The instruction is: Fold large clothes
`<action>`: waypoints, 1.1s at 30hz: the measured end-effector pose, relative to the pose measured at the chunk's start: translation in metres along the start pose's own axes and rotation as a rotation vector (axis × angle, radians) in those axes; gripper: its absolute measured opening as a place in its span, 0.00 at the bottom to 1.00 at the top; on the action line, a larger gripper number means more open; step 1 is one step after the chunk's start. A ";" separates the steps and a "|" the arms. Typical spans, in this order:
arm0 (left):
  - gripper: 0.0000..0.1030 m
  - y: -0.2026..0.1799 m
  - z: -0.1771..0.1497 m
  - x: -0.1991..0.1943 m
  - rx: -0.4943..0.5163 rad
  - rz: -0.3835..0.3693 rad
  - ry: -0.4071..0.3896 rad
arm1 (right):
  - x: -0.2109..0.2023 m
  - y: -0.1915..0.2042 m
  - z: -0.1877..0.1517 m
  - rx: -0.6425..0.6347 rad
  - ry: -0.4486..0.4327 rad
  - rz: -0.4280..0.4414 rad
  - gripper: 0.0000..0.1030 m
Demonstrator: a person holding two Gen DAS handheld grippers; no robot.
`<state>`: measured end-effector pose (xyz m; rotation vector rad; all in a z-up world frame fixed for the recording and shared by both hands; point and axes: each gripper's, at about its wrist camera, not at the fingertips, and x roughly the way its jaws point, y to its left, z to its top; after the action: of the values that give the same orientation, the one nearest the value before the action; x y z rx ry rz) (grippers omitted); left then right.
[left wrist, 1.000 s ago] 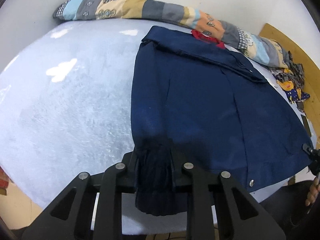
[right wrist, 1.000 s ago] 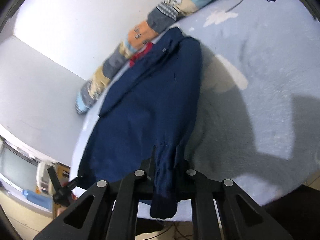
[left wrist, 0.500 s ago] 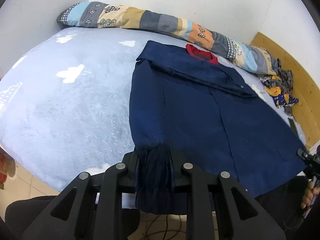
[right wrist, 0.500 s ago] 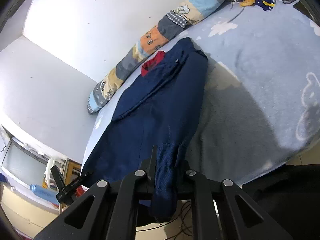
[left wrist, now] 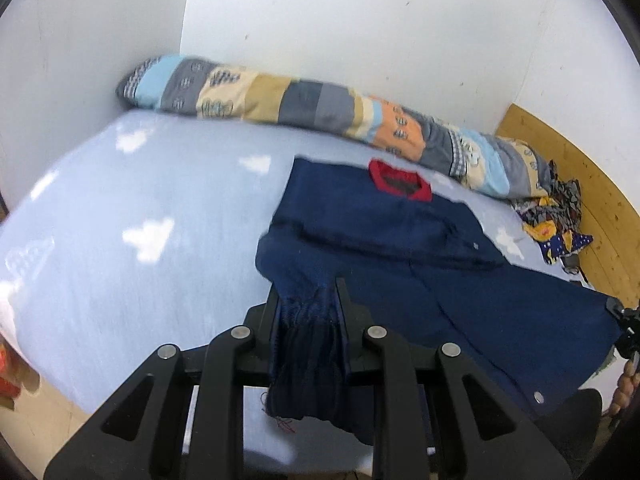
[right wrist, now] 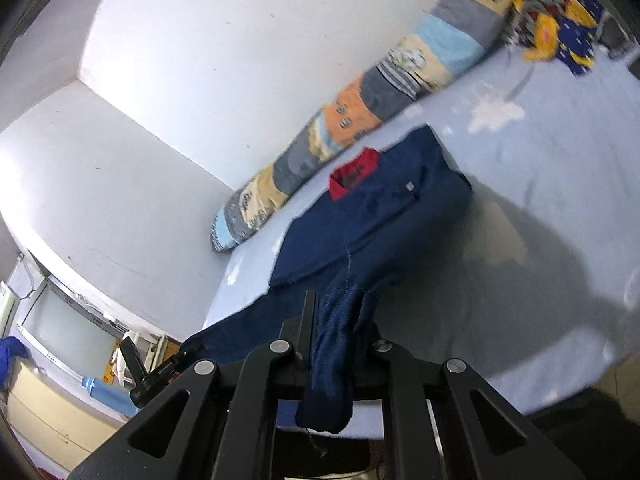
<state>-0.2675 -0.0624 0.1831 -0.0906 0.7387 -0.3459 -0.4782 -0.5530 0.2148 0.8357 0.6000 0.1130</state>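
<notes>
The jacket (left wrist: 460, 280) lies on the bed (left wrist: 140, 260), collar (left wrist: 400, 182) toward the bolster (left wrist: 320, 108) at the wall, and both near corners of its hem are off the sheet. The left tool (left wrist: 308, 312) is clamped on a bunched wad of the navy cloth at one corner; the right tool (right wrist: 340, 320) is squeezed down on the other corner, with the fabric hanging through below its jaws. In the left view the right tool shows at the far edge of the hem (left wrist: 624, 320), so the two grips sit at opposite ends of the bottom edge.

As for progress — the sleeves look already turned in, with one laid as a band across the chest, so the side folds seem done. The lengthwise fold is under way: the hem is raised but not yet carried toward the collar. Left, by my reading, is to bring the hem over the body, set it down near the collar, let go and smooth — perhaps one more fold after that. A heap of patterned cloth (left wrist: 556, 224) sits in the bed's far corner, well apart.
</notes>
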 end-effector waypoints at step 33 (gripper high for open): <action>0.20 -0.005 0.114 0.043 -0.079 -0.028 -0.096 | 0.043 0.016 0.102 0.049 -0.108 0.069 0.10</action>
<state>-0.1630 -0.0860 0.2407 -0.1911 0.6561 -0.3363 -0.3852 -0.5963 0.2597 0.9049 0.4741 0.1155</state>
